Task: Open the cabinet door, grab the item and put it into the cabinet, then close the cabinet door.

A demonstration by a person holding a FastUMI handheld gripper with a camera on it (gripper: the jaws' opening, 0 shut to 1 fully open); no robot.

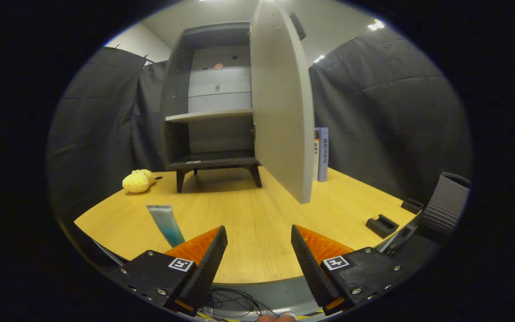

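Gripper [259,243]: fingers spread apart, grasping nothing, bare tabletop between them; poised over the near edge of the table [257,219].

Cabinet [210,103]: dark, on short splayed legs, standing upright on the far middle of the table, well beyond the fingers. One pale shelf across the middle; lower and upper compartments both without contents. Pale back panel visible in the upper compartment.

Door [282,103]: swung wide open, hinged on the cabinet's right side, its pale inner face turned toward the camera, lower corner hanging above the tabletop ahead of the right finger.

Tube [165,222]: pale top fading to teal, lying flat on the table just ahead of the left finger, lower end hidden behind that finger; well apart from the cabinet.

Plush toy [137,181]: yellow, on the table beside the cabinet's left leg.

Books [321,154]: upright, behind the door, near the cloth wall.

Two small black blocks [382,225]: on the table's right side.

Cables [230,302]: below the table edge, between the fingers.
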